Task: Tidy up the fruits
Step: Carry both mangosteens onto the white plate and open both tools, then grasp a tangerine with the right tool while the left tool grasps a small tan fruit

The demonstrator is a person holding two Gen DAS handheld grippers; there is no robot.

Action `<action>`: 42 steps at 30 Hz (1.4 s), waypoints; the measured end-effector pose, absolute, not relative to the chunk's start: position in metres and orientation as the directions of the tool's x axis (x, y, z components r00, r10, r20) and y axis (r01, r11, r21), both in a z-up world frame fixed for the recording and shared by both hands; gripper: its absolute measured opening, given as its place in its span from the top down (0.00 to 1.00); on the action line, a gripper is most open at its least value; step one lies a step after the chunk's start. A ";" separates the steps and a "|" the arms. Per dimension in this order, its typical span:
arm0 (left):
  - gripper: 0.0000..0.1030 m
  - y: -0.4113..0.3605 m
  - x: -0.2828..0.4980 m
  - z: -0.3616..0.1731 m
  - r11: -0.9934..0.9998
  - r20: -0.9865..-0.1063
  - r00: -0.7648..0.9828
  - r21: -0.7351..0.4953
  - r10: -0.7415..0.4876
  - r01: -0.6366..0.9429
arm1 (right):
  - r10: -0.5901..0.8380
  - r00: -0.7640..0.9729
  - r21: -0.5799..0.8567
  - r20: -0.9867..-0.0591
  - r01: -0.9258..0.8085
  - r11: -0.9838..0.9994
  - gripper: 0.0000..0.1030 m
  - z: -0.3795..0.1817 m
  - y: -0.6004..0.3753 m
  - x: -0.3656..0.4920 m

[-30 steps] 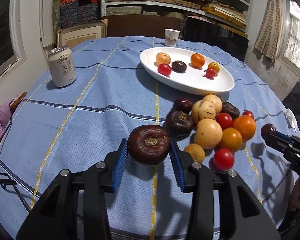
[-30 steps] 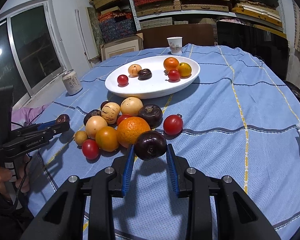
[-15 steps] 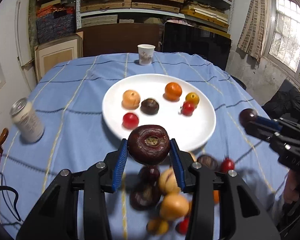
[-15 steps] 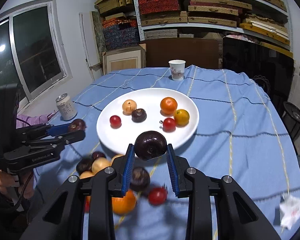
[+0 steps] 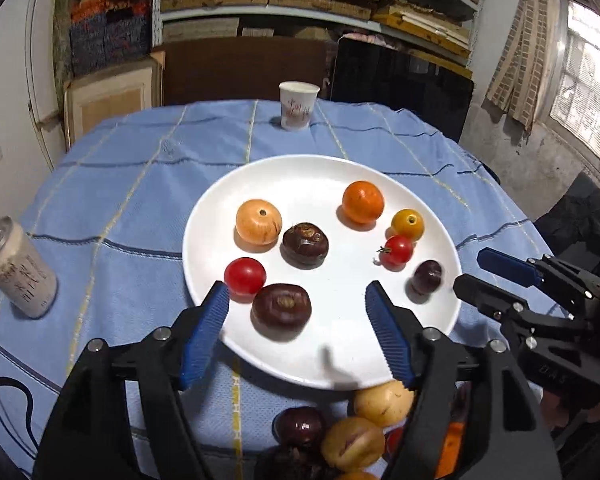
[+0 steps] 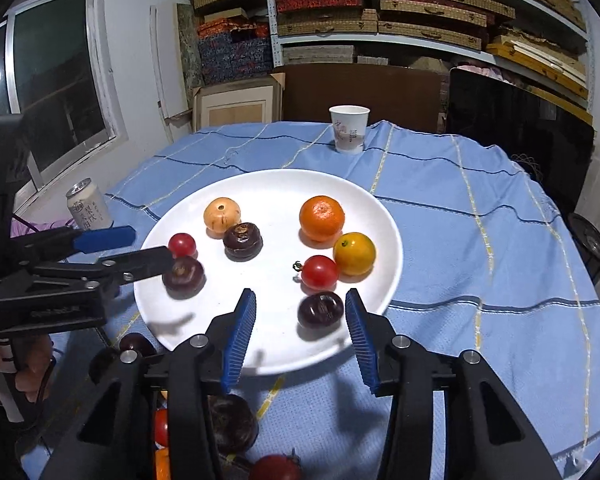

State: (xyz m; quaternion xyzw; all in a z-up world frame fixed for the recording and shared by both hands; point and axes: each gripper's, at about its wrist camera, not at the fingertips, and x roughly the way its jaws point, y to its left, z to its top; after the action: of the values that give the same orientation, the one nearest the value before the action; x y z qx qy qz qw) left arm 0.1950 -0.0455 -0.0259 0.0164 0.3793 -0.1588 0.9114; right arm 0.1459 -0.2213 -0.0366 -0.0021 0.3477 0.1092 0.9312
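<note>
We see the large dark water chestnut (image 5: 281, 310) lying on the near part of the white plate (image 5: 332, 364), between the spread blue pads of our left hand-held gripper (image 5: 296, 316), whose jaws are opening; the pads are clear of it. A smaller dark fruit (image 6: 320, 309) lies on the plate's near right rim, between the pads of our right hand-held gripper (image 6: 300, 330), also opening, and nothing presses on it. Further back on the plate sit an orange (image 5: 363, 202), a yellow tomato (image 5: 407, 224), two red tomatoes, a pale striped fruit (image 5: 258, 221) and another water chestnut (image 5: 305, 244).

Only the right wrist view shows a person's hand (image 6: 24, 368) gripping the left tool's handle, and the window. The left wrist view shows the heap of loose fruit (image 5: 356, 436) on the blue-clothed counter (image 5: 132, 208) more fully; in both views the gripper bodies cut it off, so we cannot count it. A drink can (image 5: 18, 268) and a paper cup (image 5: 298, 106) stand apart from the plate.
</note>
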 end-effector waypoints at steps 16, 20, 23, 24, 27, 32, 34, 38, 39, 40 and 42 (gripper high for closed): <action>0.25 0.010 0.043 -0.064 0.935 -0.740 0.631 0.007 -0.233 0.354 | 0.284 0.668 0.125 -0.688 -0.276 0.953 0.55 -0.062 -0.183 0.025; 0.25 0.009 0.030 -0.073 0.935 -0.746 0.630 0.026 -0.218 0.355 | 0.273 0.656 0.136 -0.704 -0.253 0.958 0.49 -0.071 -0.175 0.037; 0.25 0.009 0.031 -0.073 0.938 -0.743 0.634 0.027 -0.212 0.345 | 0.269 0.640 0.150 -0.719 -0.235 0.960 0.46 -0.075 -0.177 0.043; 0.25 0.008 0.031 -0.073 0.939 -0.743 0.634 0.025 -0.211 0.343 | 0.261 0.630 0.151 -0.731 -0.223 0.963 0.46 -0.077 -0.179 0.045; 0.25 0.003 0.036 -0.074 0.940 -0.744 0.636 0.030 -0.206 0.340 | 0.209 0.607 0.136 -0.766 -0.165 0.977 0.46 -0.084 -0.189 0.052; 0.25 -0.003 0.042 -0.077 0.940 -0.756 0.627 0.045 -0.189 0.338 | 0.259 0.584 0.191 -0.769 -0.176 0.966 0.54 -0.090 -0.194 0.053; 0.25 -0.004 0.045 -0.078 0.942 -0.760 0.624 0.049 -0.181 0.333 | 0.270 0.589 0.207 -0.761 -0.174 0.963 0.54 -0.090 -0.196 0.052; 0.25 -0.009 0.048 -0.079 0.940 -0.762 0.627 0.071 -0.165 0.334 | 0.311 0.638 0.270 -0.704 -0.165 0.949 0.54 -0.082 -0.208 0.041; 0.25 -0.011 0.048 -0.080 0.938 -0.763 0.627 0.081 -0.160 0.337 | 0.326 0.652 0.287 -0.685 -0.170 0.943 0.55 -0.080 -0.211 0.035; 0.25 -0.013 0.049 -0.081 0.935 -0.765 0.625 0.093 -0.152 0.342 | 0.333 0.662 0.293 -0.672 -0.176 0.940 0.54 -0.078 -0.212 0.030; 0.25 -0.016 0.049 -0.083 0.930 -0.774 0.617 0.108 -0.143 0.351 | 0.334 0.689 0.275 -0.643 -0.199 0.941 0.54 -0.074 -0.210 0.019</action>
State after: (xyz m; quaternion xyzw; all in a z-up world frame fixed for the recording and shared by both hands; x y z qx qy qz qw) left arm 0.0494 -0.0161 -0.0826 0.1254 0.4148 -0.1386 0.8905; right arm 0.0185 -0.2100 -0.0739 0.0920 0.3665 0.1456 0.9143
